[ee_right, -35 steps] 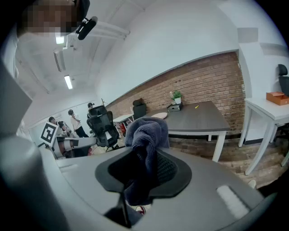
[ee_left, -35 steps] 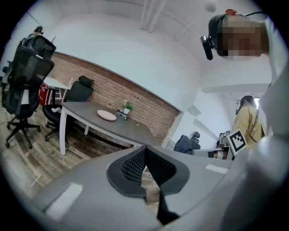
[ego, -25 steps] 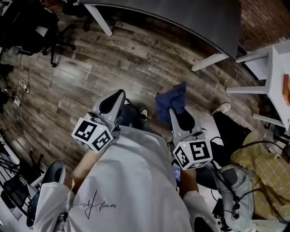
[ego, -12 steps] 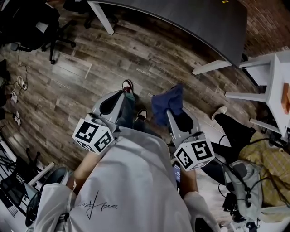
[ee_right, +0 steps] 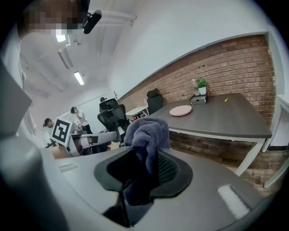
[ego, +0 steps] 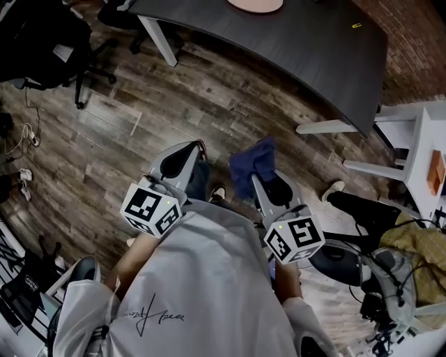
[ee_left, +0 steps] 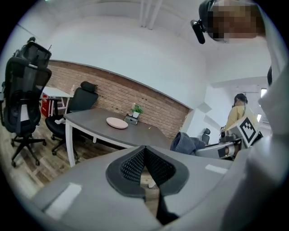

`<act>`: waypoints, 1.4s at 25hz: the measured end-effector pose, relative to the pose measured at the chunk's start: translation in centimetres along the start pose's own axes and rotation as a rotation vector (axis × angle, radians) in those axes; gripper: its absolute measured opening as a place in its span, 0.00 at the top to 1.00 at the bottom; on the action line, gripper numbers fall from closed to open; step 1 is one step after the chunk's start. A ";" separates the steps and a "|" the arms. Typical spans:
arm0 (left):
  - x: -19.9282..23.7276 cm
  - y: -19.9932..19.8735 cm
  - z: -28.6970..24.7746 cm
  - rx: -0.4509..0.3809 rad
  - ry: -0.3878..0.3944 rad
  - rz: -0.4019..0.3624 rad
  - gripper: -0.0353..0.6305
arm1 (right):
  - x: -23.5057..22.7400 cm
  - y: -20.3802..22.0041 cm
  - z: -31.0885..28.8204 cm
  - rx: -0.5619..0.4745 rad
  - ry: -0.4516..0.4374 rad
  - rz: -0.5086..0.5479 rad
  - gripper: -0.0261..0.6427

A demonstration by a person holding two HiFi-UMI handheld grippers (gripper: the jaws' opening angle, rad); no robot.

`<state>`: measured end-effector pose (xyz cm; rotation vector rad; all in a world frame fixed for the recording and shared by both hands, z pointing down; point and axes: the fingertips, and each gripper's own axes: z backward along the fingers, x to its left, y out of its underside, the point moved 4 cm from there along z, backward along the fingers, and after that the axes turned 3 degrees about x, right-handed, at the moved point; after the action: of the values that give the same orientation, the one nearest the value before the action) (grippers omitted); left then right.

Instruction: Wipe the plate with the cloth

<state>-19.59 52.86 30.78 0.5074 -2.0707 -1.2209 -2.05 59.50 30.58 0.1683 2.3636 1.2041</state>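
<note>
From the head view I look down on a wood floor [ego: 139, 104], with a dark grey table [ego: 313, 35] running across the top of the picture. Black office chairs [ego: 42, 42] stand at the upper left, well apart from me.

I hold both grippers out over the floor, short of the table's near edge. My left gripper [ee_left: 144, 153] has its fingers brought together at the tips with nothing between them. Only a thin sliver of floor shows lower down between the pads.

My right gripper [ee_right: 143, 164] has its fingers clamped on the cloth [ee_right: 146, 133]. The cloth is dark blue and bunched. It bulges above the fingertips and hangs down through the gap between them. In the head view it covers that gripper's tip.

The plate [ego: 255, 4] is pale pink and round. It lies flat on the table near the far side, only partly inside the head view's top edge. It is well apart from both grippers and from the cloth. Both gripper views show it sitting just beside a small potted plant [ee_left: 136, 109] that stands on a dark box in front of the brick wall [ee_right: 235, 63].
</note>
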 end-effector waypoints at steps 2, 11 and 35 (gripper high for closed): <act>1.2 -0.9 -1.2 0.016 0.011 -0.017 0.94 | -0.5 -1.3 -1.6 -0.001 0.002 0.002 0.78; 6.1 -4.8 -4.1 0.030 0.054 -0.036 0.94 | 0.2 -6.3 -7.3 0.011 -0.017 0.024 0.78; 16.1 -9.5 -7.1 0.008 0.110 0.012 0.94 | -0.6 -14.7 -14.9 -0.045 0.159 0.091 0.78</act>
<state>-25.75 33.87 30.53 0.5523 -1.9838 -1.1529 -6.95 39.57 26.65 0.1734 2.4859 1.3580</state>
